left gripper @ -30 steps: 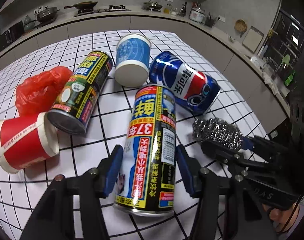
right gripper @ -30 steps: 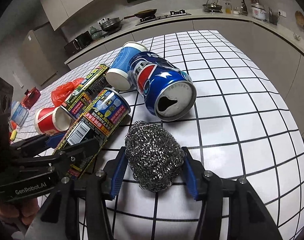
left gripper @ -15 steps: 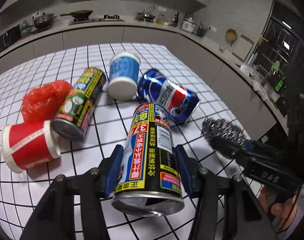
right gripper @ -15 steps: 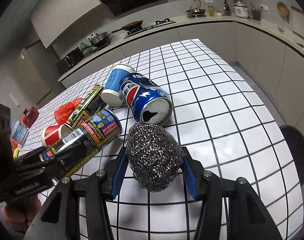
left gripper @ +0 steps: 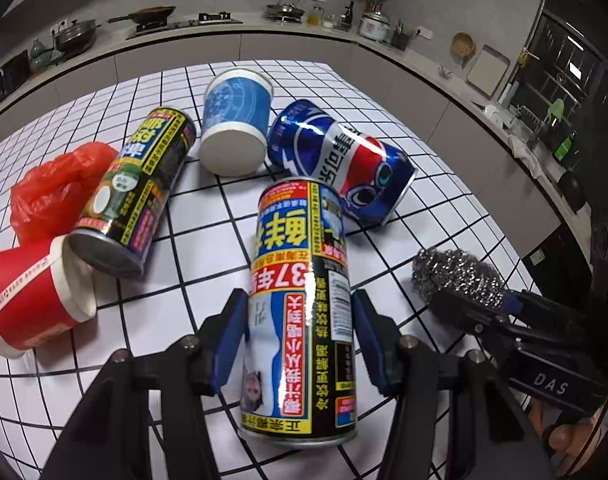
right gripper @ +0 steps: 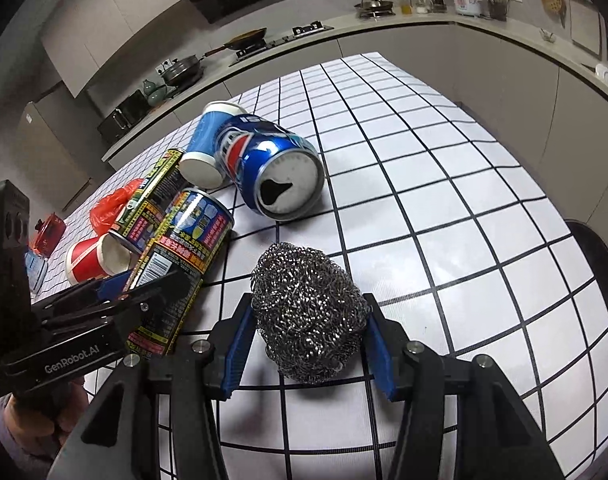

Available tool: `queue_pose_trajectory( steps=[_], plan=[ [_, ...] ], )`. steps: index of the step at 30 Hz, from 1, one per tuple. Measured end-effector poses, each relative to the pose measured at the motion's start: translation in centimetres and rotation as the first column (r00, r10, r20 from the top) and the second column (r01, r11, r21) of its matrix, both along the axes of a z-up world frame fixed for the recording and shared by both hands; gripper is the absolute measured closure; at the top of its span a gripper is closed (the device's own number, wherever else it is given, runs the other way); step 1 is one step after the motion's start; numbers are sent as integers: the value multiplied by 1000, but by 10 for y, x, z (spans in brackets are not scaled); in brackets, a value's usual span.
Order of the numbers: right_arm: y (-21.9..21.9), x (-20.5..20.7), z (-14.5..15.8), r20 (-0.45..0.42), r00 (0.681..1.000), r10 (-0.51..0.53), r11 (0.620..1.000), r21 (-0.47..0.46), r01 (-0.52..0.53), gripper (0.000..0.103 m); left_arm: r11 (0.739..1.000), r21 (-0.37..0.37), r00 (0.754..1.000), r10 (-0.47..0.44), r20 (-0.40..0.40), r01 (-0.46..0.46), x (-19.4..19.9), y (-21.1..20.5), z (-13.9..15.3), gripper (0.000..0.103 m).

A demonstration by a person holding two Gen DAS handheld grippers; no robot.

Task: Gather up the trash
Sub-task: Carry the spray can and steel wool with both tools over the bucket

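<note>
Trash spread on gridded counter point(right gripper: 443, 208): yellow-label can point(left gripper: 300, 312) pinched by left hand-held gripper point(left gripper: 300, 344), steel scourer point(right gripper: 307, 312) pinched by right hand-held gripper point(right gripper: 307, 340). Pepsi can point(left gripper: 339, 164), blue cup point(left gripper: 236, 120), second can point(left gripper: 140, 184), red cup point(left gripper: 32, 292), red bag point(left gripper: 52, 192) lying beyond.

Both grippers: matte black frames, blue pads, silver screws.
Left gripper point(left gripper: 300, 344): two black angular fingers point(left gripper: 152, 392) with blue pads on the inner faces, round silver screw heads at the joints. Right gripper point(right gripper: 307, 344): same build, blue ribbed pads, silver screws on each black arm. White lettering on the bodies: "GenRobot.AI" on the left unit's side, "DAS" on the right unit's. A bare hand point(right gripper: 40, 412) grips the left unit from below.
</note>
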State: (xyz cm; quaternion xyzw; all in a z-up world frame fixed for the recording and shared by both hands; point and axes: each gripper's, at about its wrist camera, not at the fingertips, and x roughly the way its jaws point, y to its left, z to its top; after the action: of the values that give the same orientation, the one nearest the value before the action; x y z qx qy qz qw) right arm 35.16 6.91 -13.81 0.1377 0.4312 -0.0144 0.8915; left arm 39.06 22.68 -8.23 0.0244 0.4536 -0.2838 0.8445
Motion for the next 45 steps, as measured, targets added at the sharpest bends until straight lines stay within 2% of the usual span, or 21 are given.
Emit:
queue_pose_trajectory(
  steps=[4,12,18,23,31,36,45],
  plan=[
    [1,2,-3,-7,1000,6,1000,1,-6,48,999,-33,1000,4,-14,-4,1,5,-1,49],
    [4,-5,15,44,999,-3,1000,-8,4,49,997,-73,999,-9,32,11,-12,15,16,49],
    [-9,-20,30,63,997,-48,999,-23,49,49,993,-108,998,-49,47,53,-18,2,29,49],
    [-27,-38,40,70,994,-85,995,-46,89,49,987,-128,994,-96,54,102,-27,-25,36,49],
    [-101,-73,55,119,983,-141,989,-31,145,49,983,-115,987,-137,85,146,-51,-100,48,49],
    [-174,-91,61,135,984,-113,993,-22,117,49,989,-105,990,-95,106,107,-68,-164,50,49],
    [-311,-112,58,94,994,-58,996,-61,64,49,992,-119,997,-45,56,52,-91,-286,37,49]
  ],
)
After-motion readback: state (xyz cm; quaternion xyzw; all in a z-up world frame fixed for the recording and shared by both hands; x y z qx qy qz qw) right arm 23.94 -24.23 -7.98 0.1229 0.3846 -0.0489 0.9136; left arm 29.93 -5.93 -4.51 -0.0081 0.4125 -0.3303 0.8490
